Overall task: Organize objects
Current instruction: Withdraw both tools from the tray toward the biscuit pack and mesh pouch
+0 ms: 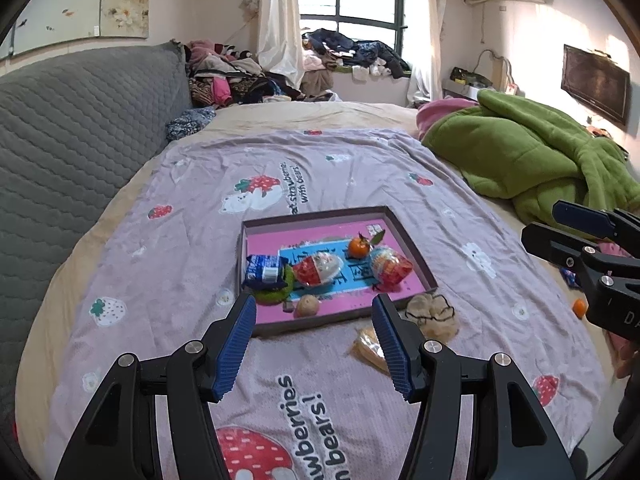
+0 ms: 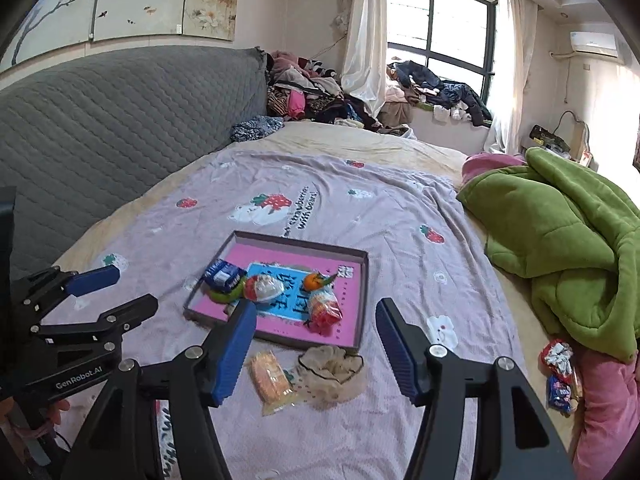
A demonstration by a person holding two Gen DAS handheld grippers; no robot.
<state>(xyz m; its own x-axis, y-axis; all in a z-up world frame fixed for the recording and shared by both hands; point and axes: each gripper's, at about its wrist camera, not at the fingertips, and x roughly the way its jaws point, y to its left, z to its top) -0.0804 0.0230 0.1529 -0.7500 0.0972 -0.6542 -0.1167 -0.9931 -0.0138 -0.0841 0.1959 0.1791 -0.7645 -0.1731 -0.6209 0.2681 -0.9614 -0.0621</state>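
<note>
A shallow pink tray (image 1: 404, 227) (image 2: 352, 320) lies on the strawberry-print bed cover. In it are a blue snack pack (image 1: 264, 270) (image 2: 224, 274), a green round item (image 1: 276, 290), a red-and-white packet (image 1: 318, 269) (image 2: 264, 288), a tangerine (image 1: 359, 247) (image 2: 314, 281), an orange-red packet (image 1: 390, 266) (image 2: 326, 308) and a small brown ball (image 1: 307, 306). Just in front of the tray lie a yellow packet (image 2: 272, 378) (image 1: 370, 346) and a beige hairnet (image 2: 332, 366) (image 1: 434, 314). My left gripper (image 1: 314, 344) is open and empty before the tray. My right gripper (image 2: 316, 350) is open and empty above the yellow packet and hairnet.
A green blanket (image 1: 532, 152) (image 2: 568, 240) is heaped at the right. A grey quilted headboard (image 1: 80, 120) runs along the left. Loose snacks (image 2: 560, 376) and a second tangerine (image 1: 579, 307) lie at the bed's right edge. Clothes (image 1: 240, 76) pile up at the back.
</note>
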